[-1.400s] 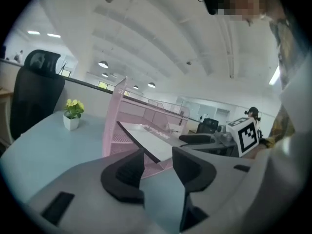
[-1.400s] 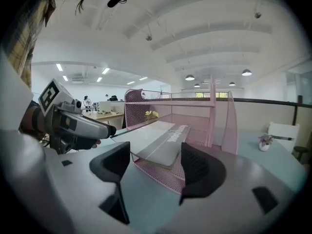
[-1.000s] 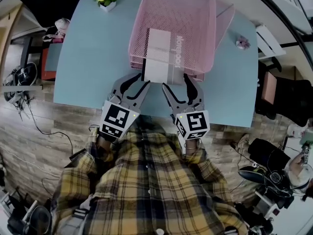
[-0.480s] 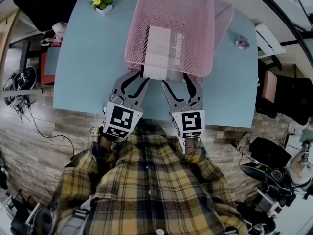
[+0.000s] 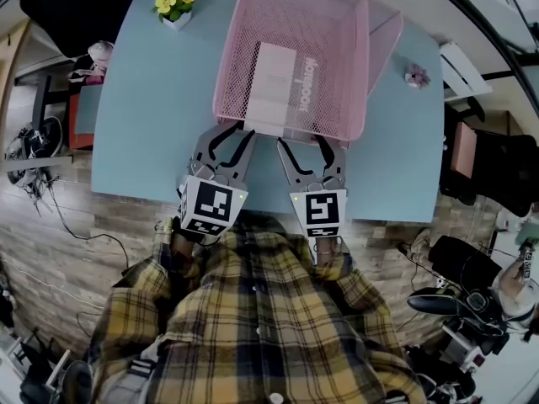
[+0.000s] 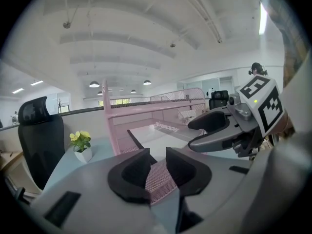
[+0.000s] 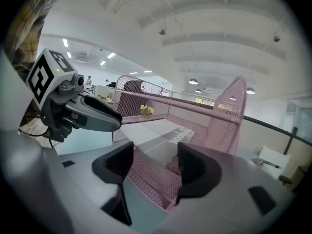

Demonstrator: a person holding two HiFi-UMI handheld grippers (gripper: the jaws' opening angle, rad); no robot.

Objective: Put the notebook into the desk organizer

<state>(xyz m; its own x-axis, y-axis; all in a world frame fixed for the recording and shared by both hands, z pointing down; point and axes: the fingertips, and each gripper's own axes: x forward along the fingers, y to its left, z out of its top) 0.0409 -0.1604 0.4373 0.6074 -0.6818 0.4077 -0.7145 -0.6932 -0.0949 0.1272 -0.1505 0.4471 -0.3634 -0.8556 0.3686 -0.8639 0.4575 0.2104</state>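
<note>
Head view shows the notebook (image 5: 274, 87) lying inside the desk organizer (image 5: 341, 66), near end at the front lip, where the left gripper (image 5: 229, 135) and right gripper (image 5: 310, 144), jaws apart, just closing a little and pinching nothing, with only mesh showing between them, could bump the organizer askew.

Overhead; both low, facing desk organizer (image 5: 337, 23)

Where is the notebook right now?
In the head view, the notebook lies flat inside the pink mesh organizer, mid-table, just beyond the left tongs and right tongs.
</note>
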